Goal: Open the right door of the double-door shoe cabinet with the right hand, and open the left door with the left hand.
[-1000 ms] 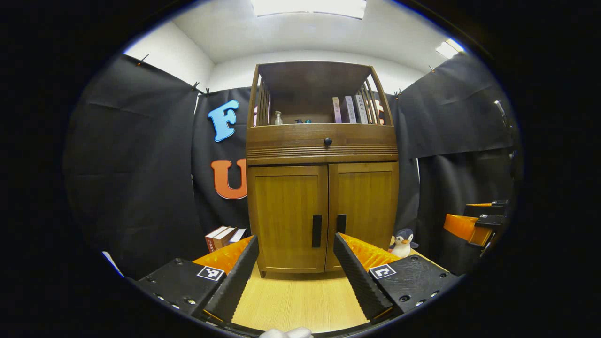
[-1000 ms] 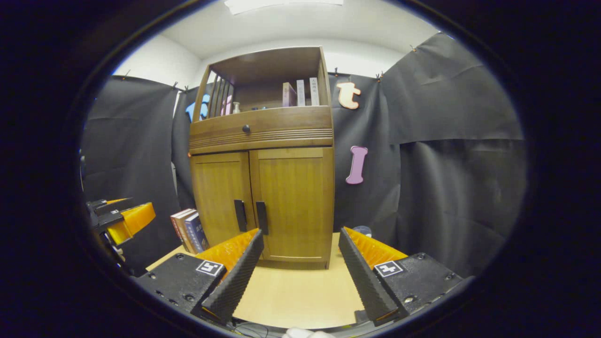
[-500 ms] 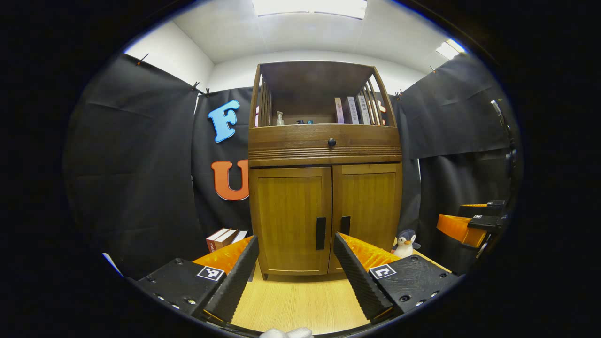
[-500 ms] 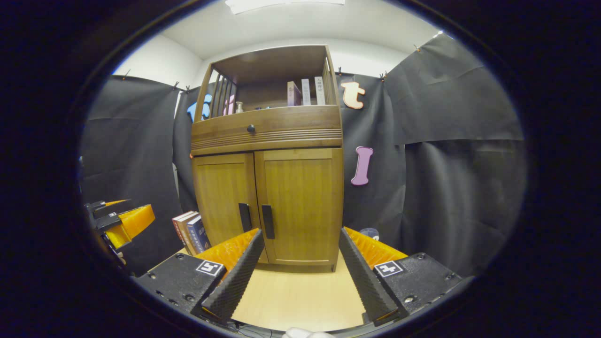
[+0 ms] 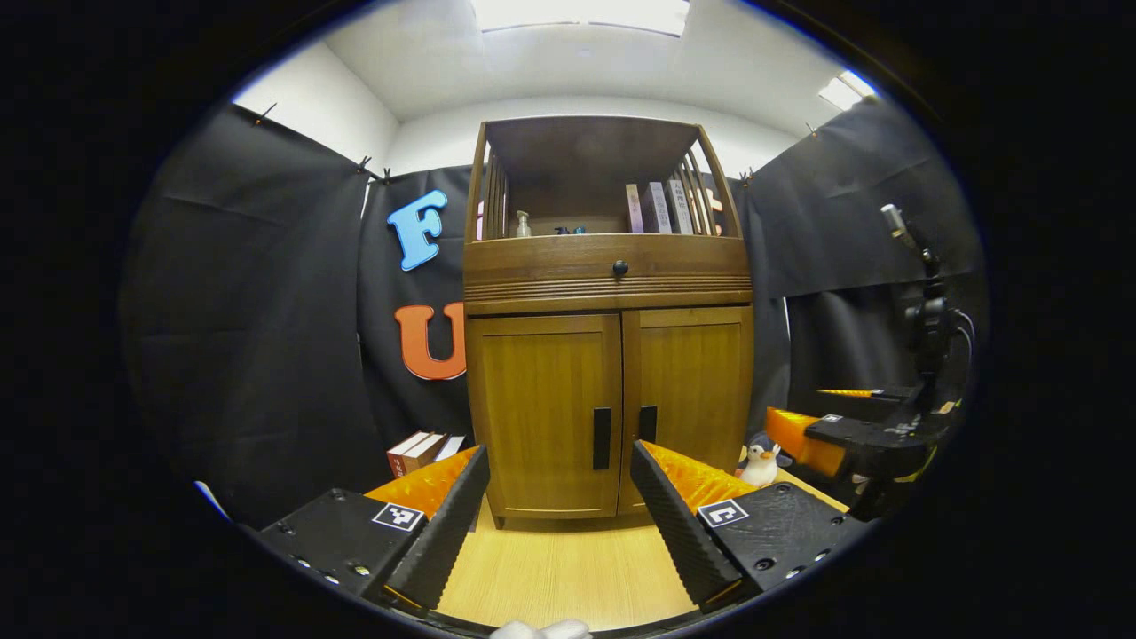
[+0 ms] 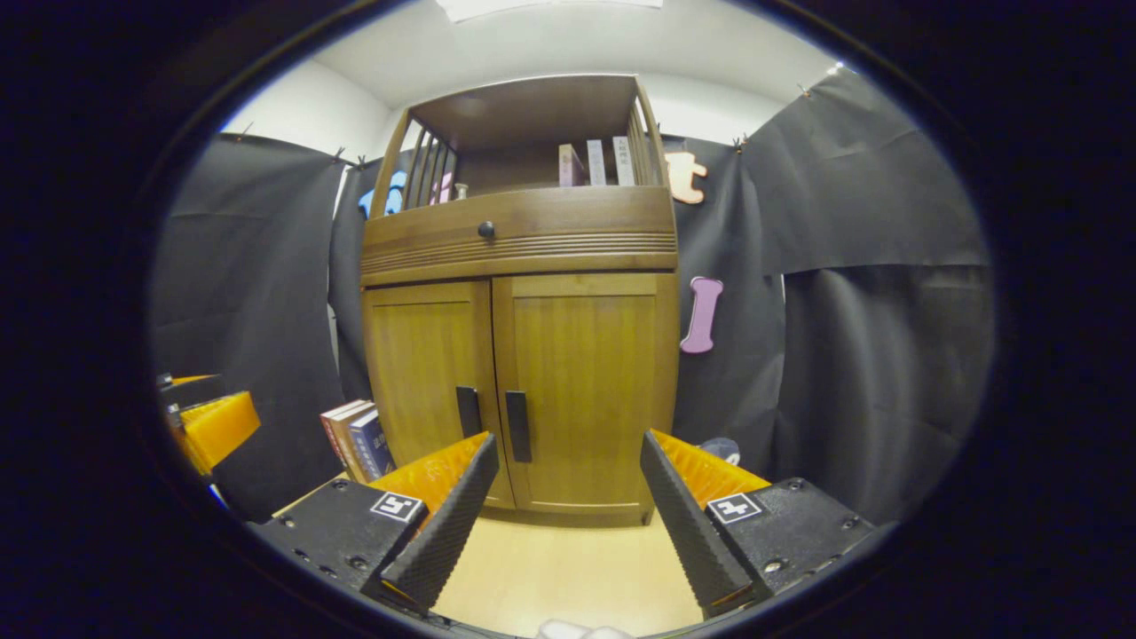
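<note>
- Since a second ago my right gripper (image 6: 564,497) has closed in on the cabinet (image 6: 519,355), which looms larger ahead of its jaws; my left gripper (image 5: 559,506) has barely shifted.
- Nearest to me, both sets of jaws stand wide apart with nothing between them and nothing touched; bare wooden floor (image 5: 568,577) lies under each.
- From the left gripper view, the right gripper (image 5: 803,435) sits off to the side of my jaws and farther forward, near a toy penguin (image 5: 761,462).
- Ahead of the right jaws, the right door (image 6: 581,390) is shut, its dark handle (image 6: 518,426) just past my inner finger rather than centred in the gap. I judge a straight advance would catch the door face or the wrong handle.
- The left door's handle (image 5: 602,437) sits between my left jaws, well ahead. The two handles stand just beside each other, so I expect crowding if both grippers go in together.
- Books (image 6: 355,439) lean just beside the cabinet; a wide-swinging left door could knock them.
</note>
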Motion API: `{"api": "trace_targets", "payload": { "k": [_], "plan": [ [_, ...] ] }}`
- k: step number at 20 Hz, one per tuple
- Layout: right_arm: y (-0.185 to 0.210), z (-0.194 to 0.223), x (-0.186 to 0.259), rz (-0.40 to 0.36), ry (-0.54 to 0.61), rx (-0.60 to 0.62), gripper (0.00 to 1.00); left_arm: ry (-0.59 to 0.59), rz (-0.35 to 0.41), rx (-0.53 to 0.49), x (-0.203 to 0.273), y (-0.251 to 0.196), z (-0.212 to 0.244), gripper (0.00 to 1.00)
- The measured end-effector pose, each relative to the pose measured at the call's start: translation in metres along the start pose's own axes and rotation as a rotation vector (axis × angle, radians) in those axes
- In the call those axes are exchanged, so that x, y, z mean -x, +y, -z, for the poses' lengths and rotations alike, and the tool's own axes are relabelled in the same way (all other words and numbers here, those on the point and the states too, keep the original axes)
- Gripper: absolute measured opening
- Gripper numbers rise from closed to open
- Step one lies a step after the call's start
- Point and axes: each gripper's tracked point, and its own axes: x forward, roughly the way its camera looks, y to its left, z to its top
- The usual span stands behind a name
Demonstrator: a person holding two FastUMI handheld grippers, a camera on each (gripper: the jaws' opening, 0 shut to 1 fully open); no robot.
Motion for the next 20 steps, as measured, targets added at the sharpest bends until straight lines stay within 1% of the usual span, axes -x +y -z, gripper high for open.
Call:
{"api": "trace_targets", "payload": {
  "k": [4, 9, 13, 14, 15, 16, 17, 18, 19, 20],
  "plan": [
    [0.009, 0.012, -0.051, -0.024, 0.018, 0.004, 1.00, 0.020, -0.054, 0.009, 0.000, 0.011, 0.003, 0.96],
    [0.029, 0.029, -0.132, -0.081, 0.049, -0.001, 1.00, 0.011, -0.119, 0.026, -0.006, 0.023, -0.003, 0.96],
    [0.045, 0.056, -0.198, -0.116, 0.117, 0.001, 1.00, 0.027, -0.179, 0.014, -0.013, 0.029, 0.000, 0.96],
    [0.046, 0.061, -0.214, -0.112, 0.131, 0.003, 1.00, 0.025, -0.190, 0.005, -0.015, 0.028, -0.001, 0.96],
    [0.046, 0.065, -0.229, -0.107, 0.141, 0.002, 0.98, 0.022, -0.204, -0.001, -0.017, 0.028, -0.001, 0.96],
    [0.048, 0.069, -0.240, -0.117, 0.149, -0.001, 0.92, 0.020, -0.225, -0.005, -0.019, 0.029, -0.001, 0.96],
    [0.051, 0.073, -0.249, -0.133, 0.166, -0.005, 0.92, 0.019, -0.247, -0.002, -0.021, 0.029, -0.001, 0.96],
    [0.056, 0.076, -0.255, -0.159, 0.184, -0.011, 0.86, 0.021, -0.263, 0.005, -0.022, 0.027, 0.000, 0.96],
    [0.060, 0.082, -0.257, -0.183, 0.199, -0.012, 0.84, 0.027, -0.276, 0.010, -0.024, 0.025, 0.002, 0.96],
    [0.061, 0.085, -0.259, -0.196, 0.212, -0.014, 0.79, 0.039, -0.291, 0.008, -0.026, 0.023, 0.005, 0.96]
  ]
}}
